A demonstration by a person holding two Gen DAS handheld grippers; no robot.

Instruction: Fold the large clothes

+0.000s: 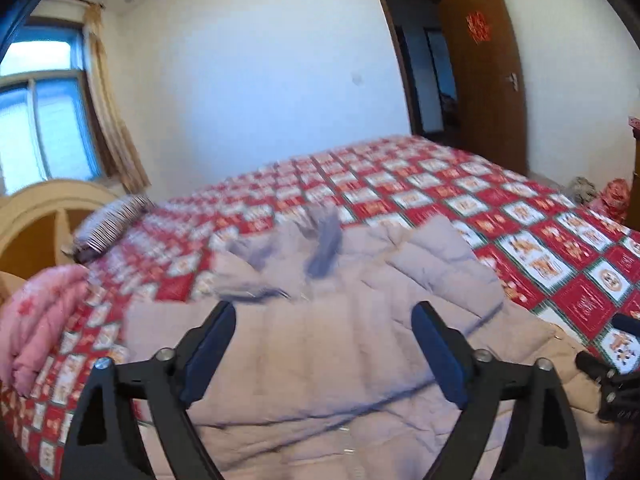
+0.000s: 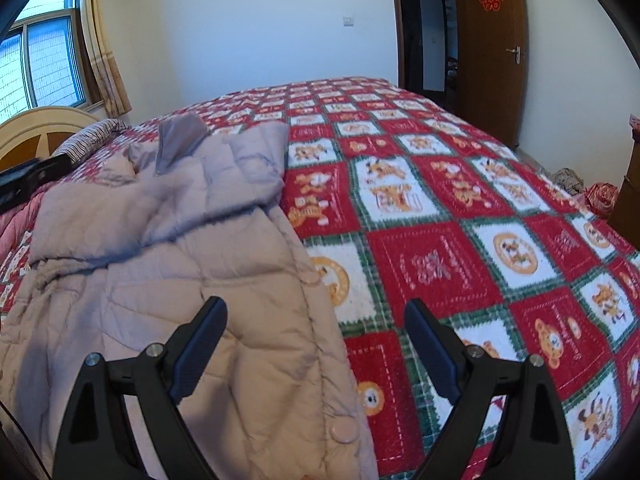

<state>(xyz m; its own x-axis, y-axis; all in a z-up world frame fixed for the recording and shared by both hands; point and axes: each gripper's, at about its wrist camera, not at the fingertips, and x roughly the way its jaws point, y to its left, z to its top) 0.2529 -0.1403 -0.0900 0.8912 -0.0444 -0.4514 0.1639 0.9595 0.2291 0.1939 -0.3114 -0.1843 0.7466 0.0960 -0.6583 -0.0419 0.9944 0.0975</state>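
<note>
Left gripper (image 1: 324, 312): its jaws stood wide apart, with nothing between the blue pads; it held nothing and pressed on nothing.
Right gripper (image 2: 316, 306): its jaws were also wide apart and empty, neither pad pressing on cloth.
Coat and left gripper: the pale quilted coat (image 1: 320, 352) lay spread on the bed straight ahead of and beneath the open fingers, filling the gap between them in that view.
Coat and right gripper: the coat (image 2: 180, 264) lay to the left, its snap-buttoned front edge running under the gap; the left finger (image 2: 200, 348) stood over the fabric, the right finger (image 2: 432, 352) over bare bedspread.
Coat's far end: a grey lining flap (image 2: 180, 140) stood up at the far end, with a folded-over padded part beside it.
Left wrist view only: a pink quilted bundle (image 1: 36, 320) at the near left edge of the bed, and the black tip of the other gripper at the right edge; this view was blurred.
Right wrist view only: a large round snap (image 2: 345, 432) on the coat's near edge, sharp cartoon squares on the red checked bedspread (image 2: 460, 240), and a wall switch (image 2: 349, 21).
Both views: striped pillow (image 1: 108, 220) by the headboard (image 2: 40, 136) at far left, window (image 1: 44, 120), open brown door (image 2: 490, 48) at far right.
</note>
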